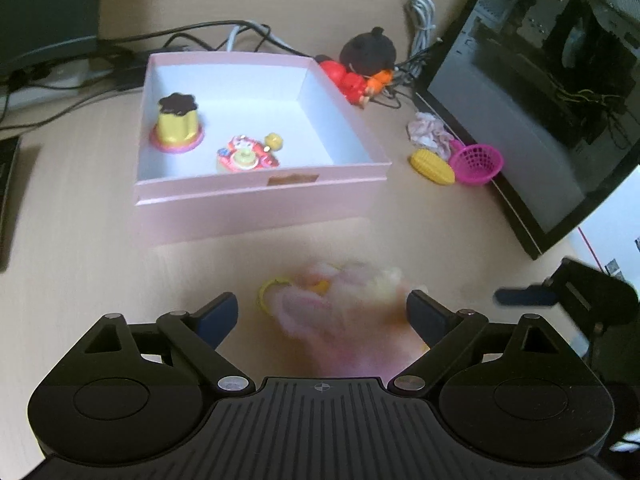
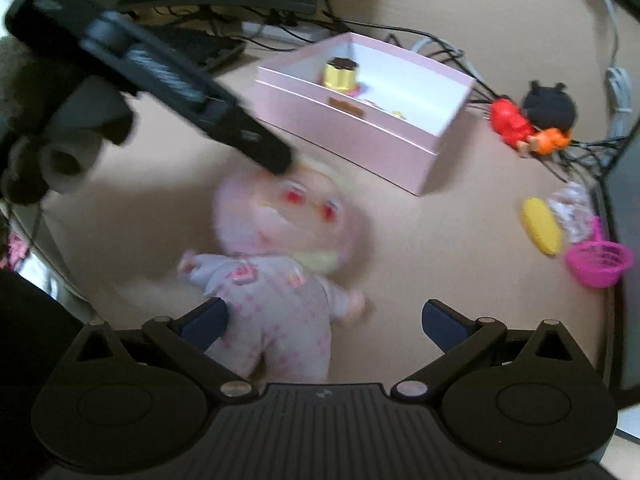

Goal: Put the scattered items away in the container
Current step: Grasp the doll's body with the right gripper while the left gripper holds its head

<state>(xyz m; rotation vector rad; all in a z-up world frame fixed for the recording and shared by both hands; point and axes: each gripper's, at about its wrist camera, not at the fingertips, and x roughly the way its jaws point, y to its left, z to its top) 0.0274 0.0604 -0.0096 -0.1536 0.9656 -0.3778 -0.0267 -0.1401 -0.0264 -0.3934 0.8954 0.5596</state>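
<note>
A pink-clad soft doll [image 2: 280, 300] lies on its back on the desk, blurred, its head [image 2: 292, 216] toward the pink box [image 2: 360, 136]. My right gripper [image 2: 324, 326] is open over the doll's legs, with the left finger beside its body. My left gripper [image 1: 322, 316] is open, the doll's head [image 1: 344, 304] lying blurred between its fingers. In the right wrist view one of its fingers [image 2: 268, 152] reaches the top of the head. The pink box [image 1: 260, 208] holds a yellow pudding toy [image 1: 176, 126] and a red toy [image 1: 246, 154].
A black-haired doll in red [image 1: 360, 68], a patterned cloth [image 1: 430, 132], a yellow corn toy [image 1: 432, 166] and a magenta basket [image 1: 476, 164] lie right of the box. A dark monitor [image 1: 540, 100] stands at the right. Cables [image 1: 200, 36] run behind the box.
</note>
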